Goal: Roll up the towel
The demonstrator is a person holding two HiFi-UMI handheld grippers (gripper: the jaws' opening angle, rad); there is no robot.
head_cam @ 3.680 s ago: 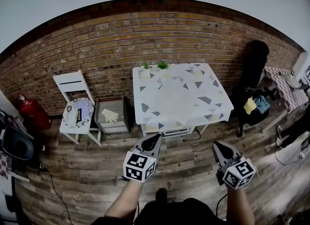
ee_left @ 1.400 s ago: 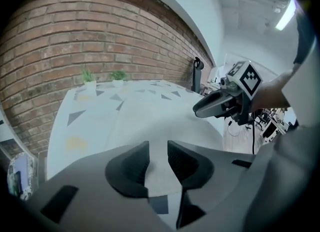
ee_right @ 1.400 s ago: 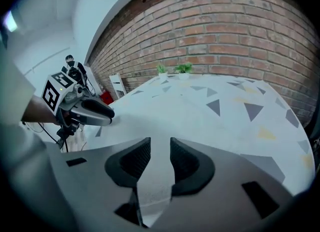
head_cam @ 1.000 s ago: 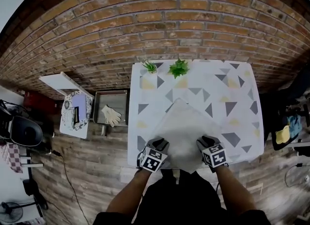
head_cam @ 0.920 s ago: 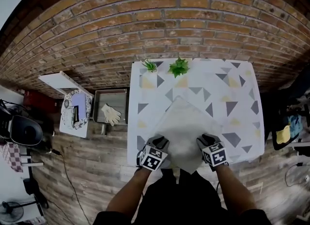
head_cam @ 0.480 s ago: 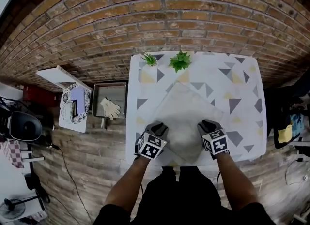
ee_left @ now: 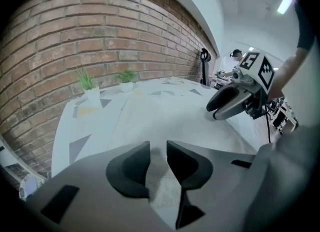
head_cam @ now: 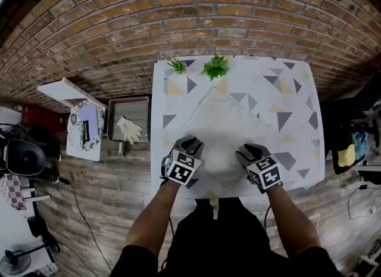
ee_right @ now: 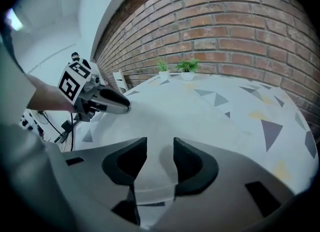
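Observation:
A white towel (head_cam: 229, 124) lies cornerwise on the triangle-patterned table (head_cam: 292, 109), and its near corner is turned over onto itself. My left gripper (head_cam: 191, 143) is at the towel's near left edge. In the left gripper view a strip of towel (ee_left: 159, 176) runs between the jaws of the left gripper (ee_left: 158, 158), and they are shut on it. My right gripper (head_cam: 243, 149) is at the near right edge. Its jaws are opening over the towel (ee_right: 165, 121), and the pads of the right gripper (ee_right: 160, 158) stand clear of the cloth. Each gripper view shows the other gripper across the towel.
Two small potted plants (head_cam: 177, 65) (head_cam: 215, 67) stand at the table's far edge against the brick wall. On the floor to the left are a white chair (head_cam: 80, 124) and a metal tray with a glove (head_cam: 128, 130). The table's near edge is just behind both grippers.
Both grippers moved away from me across the towel. The near corner, which hung over the table edge, now lies folded onto the towel. The right gripper's jaws have widened.

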